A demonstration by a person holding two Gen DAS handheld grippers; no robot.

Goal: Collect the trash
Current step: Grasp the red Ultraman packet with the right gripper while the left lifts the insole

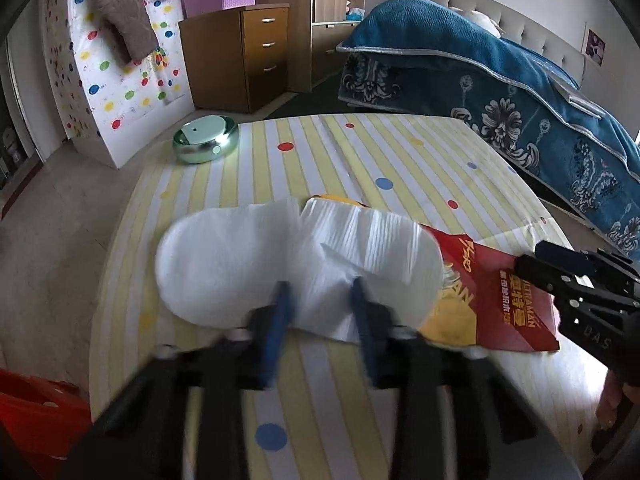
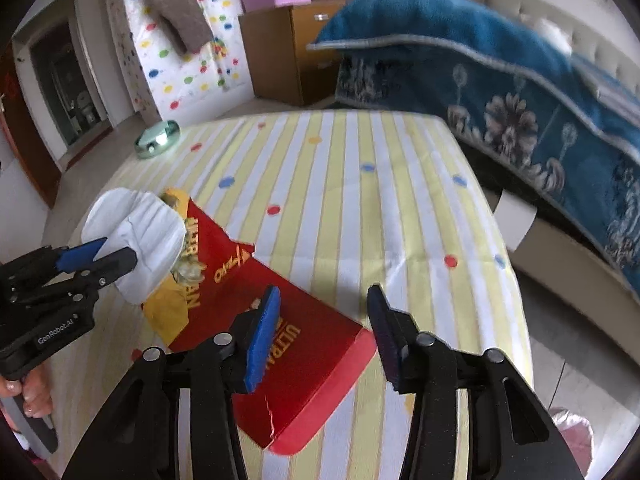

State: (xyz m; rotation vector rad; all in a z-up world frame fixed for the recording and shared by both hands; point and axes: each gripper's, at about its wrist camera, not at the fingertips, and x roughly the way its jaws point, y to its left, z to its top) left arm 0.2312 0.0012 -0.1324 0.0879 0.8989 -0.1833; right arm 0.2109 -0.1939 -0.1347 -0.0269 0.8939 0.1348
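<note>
Left gripper (image 2: 120,258) clenched on white tissue (image 2: 136,240); right gripper (image 2: 324,300) half open, straddling the red packet (image 2: 304,344) edge.

Counted two white tissues (image 1: 224,264), one red flattened carton (image 2: 280,332), one round green tin (image 1: 206,140), one striped tablecloth (image 1: 400,168), two grippers (image 1: 320,304).

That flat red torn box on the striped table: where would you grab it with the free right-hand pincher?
I'd take the red box by its near folded corner, which juts toward the right gripper, coming in low from the table's near edge. It lies flat, so only an edge fits between the jaws. Its far end sits under the white tissue, which the left gripper appears to be pinching.
</note>
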